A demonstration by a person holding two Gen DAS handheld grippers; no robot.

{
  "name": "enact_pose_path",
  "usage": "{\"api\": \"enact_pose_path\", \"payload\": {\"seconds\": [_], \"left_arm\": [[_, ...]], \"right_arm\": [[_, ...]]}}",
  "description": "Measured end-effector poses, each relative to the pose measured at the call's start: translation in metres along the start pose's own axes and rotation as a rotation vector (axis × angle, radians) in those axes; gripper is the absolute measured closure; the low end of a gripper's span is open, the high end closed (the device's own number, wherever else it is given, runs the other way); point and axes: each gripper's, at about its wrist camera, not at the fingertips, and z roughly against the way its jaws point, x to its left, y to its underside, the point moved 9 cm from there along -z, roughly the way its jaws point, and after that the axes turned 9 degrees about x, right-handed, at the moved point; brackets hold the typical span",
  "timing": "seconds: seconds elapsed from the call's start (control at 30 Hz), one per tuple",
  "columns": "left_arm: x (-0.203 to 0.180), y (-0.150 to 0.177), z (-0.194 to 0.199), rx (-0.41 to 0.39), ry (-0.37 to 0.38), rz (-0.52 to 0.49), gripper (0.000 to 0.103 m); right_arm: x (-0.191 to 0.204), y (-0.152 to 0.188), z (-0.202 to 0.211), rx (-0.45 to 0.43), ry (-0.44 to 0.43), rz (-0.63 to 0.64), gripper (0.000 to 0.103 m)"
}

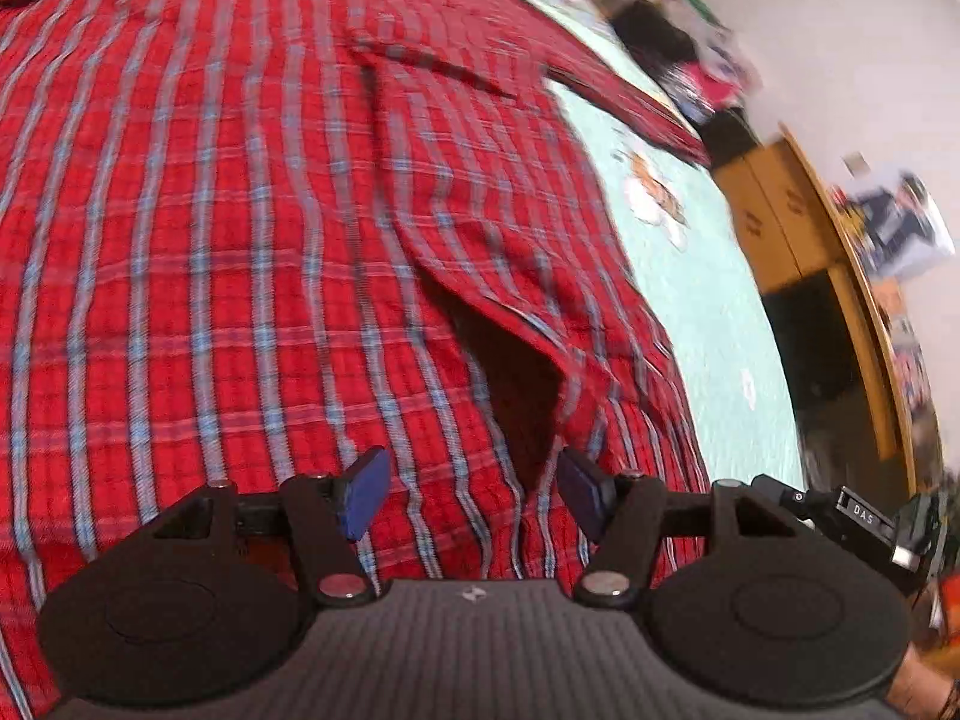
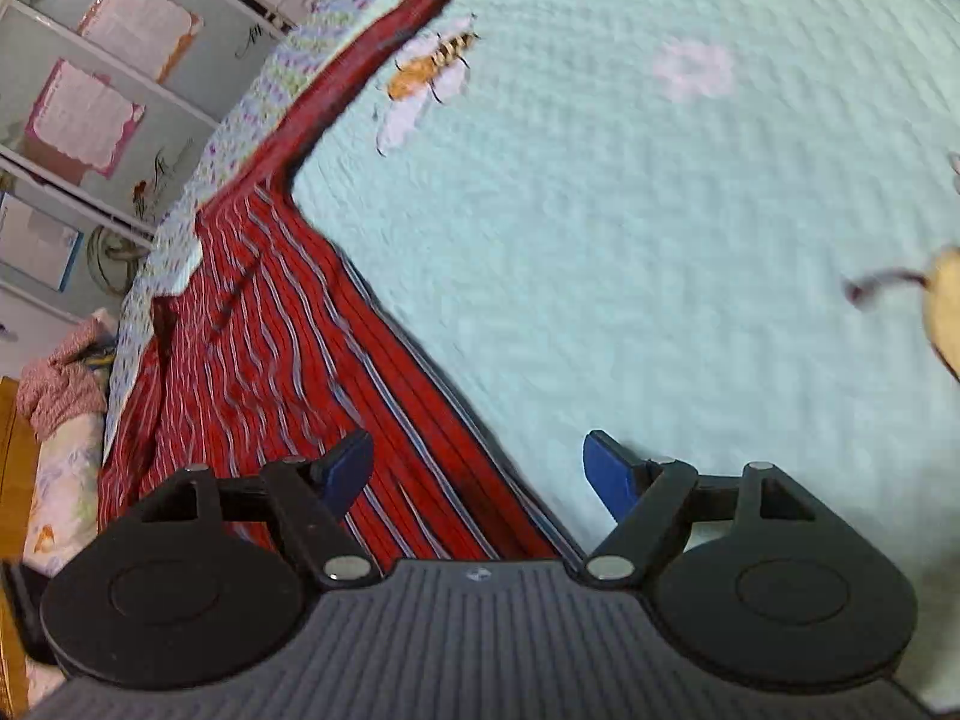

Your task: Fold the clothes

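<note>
- Left gripper (image 1: 471, 495): blue pads (image 1: 363, 501) apart, nothing between them, poised over the red plaid shirt (image 1: 240, 252); contact with the cloth not resolvable.
- Right gripper (image 2: 480, 474): pads (image 2: 609, 474) spread wide, nothing clamped; left pad above the shirt (image 2: 258, 324), right pad above bare bedspread (image 2: 630, 252).
- Shirt spread flat on the pale green bedspread (image 1: 696, 276); fills most of the left wrist view, runs off the left and top borders.
- Dark opening (image 1: 516, 384) in the cloth just ahead of the left gripper, under a raised flap; a sleeve or side panel (image 1: 630, 102) reaches out toward the bed edge.
- Right wrist view: shirt edge runs diagonally from bottom centre up to the top, cloth on its left; wide clear bedspread to the right.
- Bedspread print: bee motif (image 2: 429, 69), faint pink patch (image 2: 693, 69); another motif (image 2: 942, 306) cut off at the right border.
- Beyond the bed edge: wooden cabinet (image 1: 780, 210), close alongside in the left view.
- Writing: "DAS" on a black fitting (image 1: 864, 516) beside the left gripper; sheets (image 2: 138, 24) posted on the wall, text unreadable.
- Both views motion-blurred; clutter on top of the cabinet (image 1: 900, 222) and floor items (image 1: 708, 78) not identifiable.
- Pinkish bundle (image 2: 60, 378) at the far left of the right view, partly cut off; nature uncertain.
- Strip of a hand or wrist (image 1: 924, 690) at lower right, mostly out of frame.
</note>
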Motion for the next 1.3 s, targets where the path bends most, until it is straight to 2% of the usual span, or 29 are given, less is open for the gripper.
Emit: {"api": "enact_pose_path", "payload": {"seconds": [0.13,0.2,0.27,0.37,0.4,0.57,0.63,0.73,0.77,0.8,0.83,0.87,0.9,0.93,0.97,1.0,1.1,1.2,1.3], "left_arm": [[-0.023,0.013,-0.016,0.075,0.067,-0.138,0.038],[-0.03,0.014,-0.029,0.081,0.03,-0.2,0.038],[-0.031,0.005,-0.036,0.048,-0.002,-0.236,0.038],[-0.036,-0.008,-0.049,0.038,0.057,-0.228,0.038],[-0.039,-0.01,-0.056,0.05,0.1,-0.226,0.038],[-0.043,0.008,-0.069,0.16,0.213,-0.197,0.042],[-0.043,0.016,-0.067,0.197,0.246,-0.175,0.049],[-0.043,0.026,-0.068,0.229,0.251,-0.183,0.052],[-0.042,0.027,-0.069,0.23,0.249,-0.186,0.052],[-0.041,0.026,-0.071,0.231,0.251,-0.179,0.056],[-0.04,0.024,-0.073,0.232,0.255,-0.165,0.064],[-0.039,0.024,-0.074,0.234,0.254,-0.155,0.07],[-0.039,0.024,-0.075,0.235,0.25,-0.15,0.083],[-0.04,0.026,-0.076,0.241,0.247,-0.148,0.092],[-0.04,0.029,-0.073,0.246,0.243,-0.15,0.093],[-0.04,0.033,-0.069,0.249,0.237,-0.15,0.095],[-0.039,0.044,-0.061,0.272,0.23,-0.122,0.098],[-0.031,0.057,-0.051,0.301,0.174,-0.133,0.099],[-0.024,0.06,-0.052,0.309,0.153,-0.129,0.099]], "right_arm": [[-0.004,0.017,-0.004,0.078,-0.054,0.006,0.024],[-0.005,0.027,-0.004,0.11,-0.062,0.029,0.024],[-0.006,0.033,-0.003,0.127,-0.056,0.059,0.024],[-0.01,0.038,0.003,0.126,-0.052,0.062,0.024],[-0.011,0.039,0.004,0.125,-0.055,0.06,0.024],[-0.021,0.046,0.015,0.122,-0.055,0.085,0.024],[-0.023,0.052,0.014,0.134,-0.069,0.107,0.023],[-0.022,0.059,0.012,0.165,-0.084,0.141,0.024],[-0.022,0.06,0.011,0.18,-0.082,0.147,0.027],[-0.022,0.061,0.01,0.195,-0.081,0.152,0.039],[-0.022,0.062,0.009,0.211,-0.076,0.157,0.046],[-0.025,0.062,0.008,0.224,-0.061,0.158,0.061],[-0.029,0.061,0.009,0.231,-0.044,0.159,0.079],[-0.032,0.061,0.01,0.241,-0.033,0.157,0.086],[-0.033,0.062,0.01,0.253,-0.028,0.16,0.095],[-0.034,0.062,0.01,0.265,-0.022,0.163,0.099],[-0.034,0.064,0.011,0.302,0.004,0.186,0.099],[-0.035,0.066,0.014,0.338,0.028,0.196,0.1],[-0.038,0.066,0.016,0.36,0.019,0.168,0.1]]}}
